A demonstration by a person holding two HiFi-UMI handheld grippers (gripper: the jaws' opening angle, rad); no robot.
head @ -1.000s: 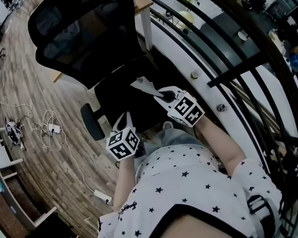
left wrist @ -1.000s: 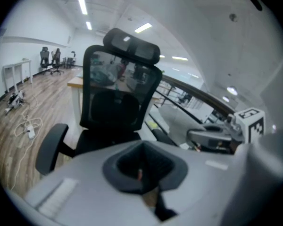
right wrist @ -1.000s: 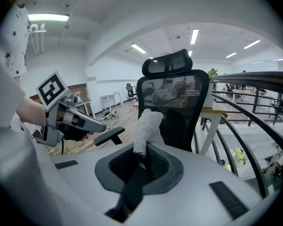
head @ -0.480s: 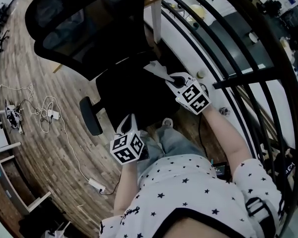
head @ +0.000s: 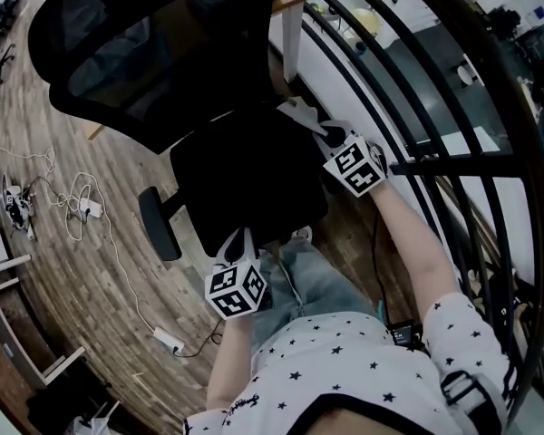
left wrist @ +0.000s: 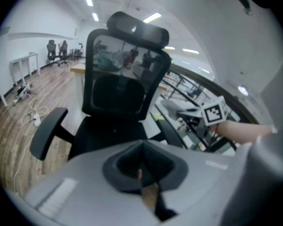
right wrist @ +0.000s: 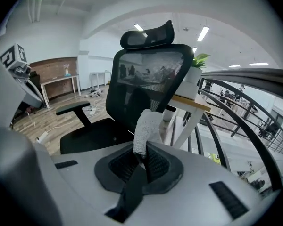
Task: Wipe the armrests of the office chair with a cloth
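Observation:
The black office chair point(head: 245, 179) faces me, its mesh back point(head: 154, 53) at the top of the head view. Its left armrest point(head: 158, 225) juts out over the wood floor; the same armrest point(right wrist: 75, 108) shows in the right gripper view. My right gripper point(head: 319, 132) is shut on a white cloth point(head: 299, 114) at the seat's right edge, over where the right armrest point(left wrist: 172, 133) stands. The cloth point(right wrist: 146, 126) sticks up from its jaws. My left gripper point(head: 238, 236) hovers at the seat's front edge, shut with nothing in it point(left wrist: 141, 173).
A black curved railing point(head: 417, 161) runs close along the chair's right side. A white table leg point(head: 290, 39) stands behind the chair. Cables point(head: 77, 208) and a power strip point(head: 167, 339) lie on the floor at left. My knees point(head: 304, 275) are just before the seat.
My right gripper has carried the cloth away from me, along the seat's right side toward the backrest. The left gripper has stayed near the seat's front edge.

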